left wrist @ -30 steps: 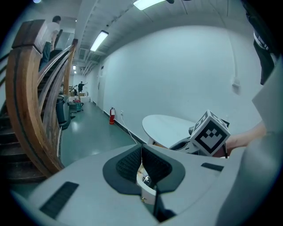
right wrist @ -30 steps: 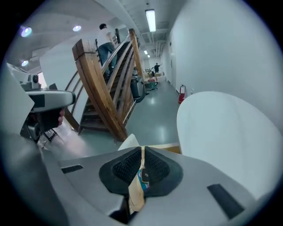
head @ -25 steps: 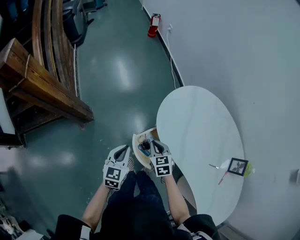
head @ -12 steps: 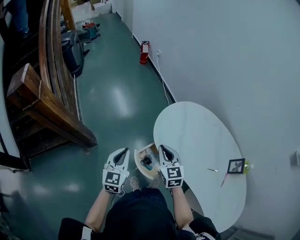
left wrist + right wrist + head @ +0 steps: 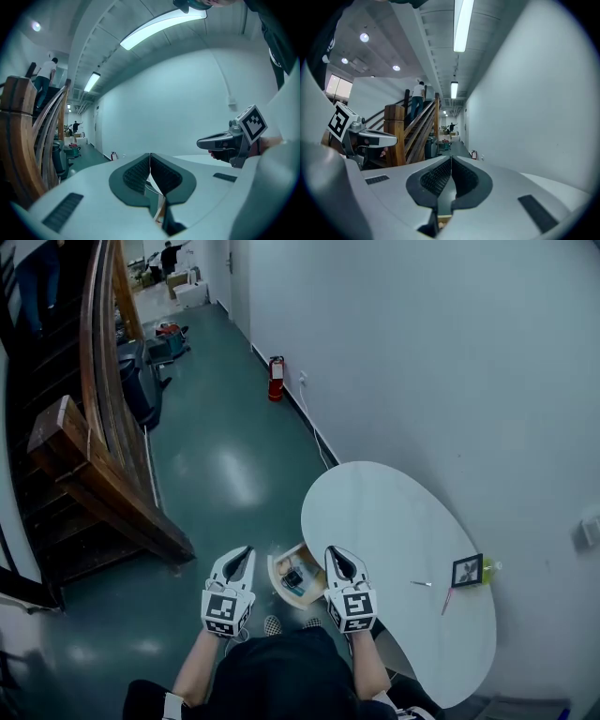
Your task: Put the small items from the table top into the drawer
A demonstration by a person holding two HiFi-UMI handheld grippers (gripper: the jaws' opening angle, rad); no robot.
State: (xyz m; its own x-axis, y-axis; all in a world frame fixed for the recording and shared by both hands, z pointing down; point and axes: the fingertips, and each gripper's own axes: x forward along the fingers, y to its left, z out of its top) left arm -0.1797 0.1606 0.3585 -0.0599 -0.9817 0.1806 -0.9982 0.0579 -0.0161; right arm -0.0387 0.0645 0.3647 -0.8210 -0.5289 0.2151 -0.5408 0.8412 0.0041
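The white oval table (image 5: 375, 512) stands by the wall, and its wooden drawer (image 5: 277, 570) is pulled out at the near-left side with several small items (image 5: 293, 578) inside. On the table's right end lie a small black picture frame (image 5: 468, 570), a yellow-green item (image 5: 494, 567), a pink pen (image 5: 447, 600) and a small silver piece (image 5: 422, 583). My left gripper (image 5: 246, 552) (image 5: 150, 161) hangs left of the drawer, shut and empty. My right gripper (image 5: 332, 552) (image 5: 451, 165) is held at the drawer's right side, also shut and empty. Both point nearly level down the hallway.
A wooden staircase (image 5: 94, 474) fills the left. A red fire extinguisher (image 5: 275, 378) stands at the wall base, with a cable (image 5: 317, 442) running along the green floor. A person (image 5: 172, 256) and boxes are far down the hallway.
Both grippers have risen, from above the drawer to either side of it. The head view has lifted, showing more hallway. The items on the table have not moved.
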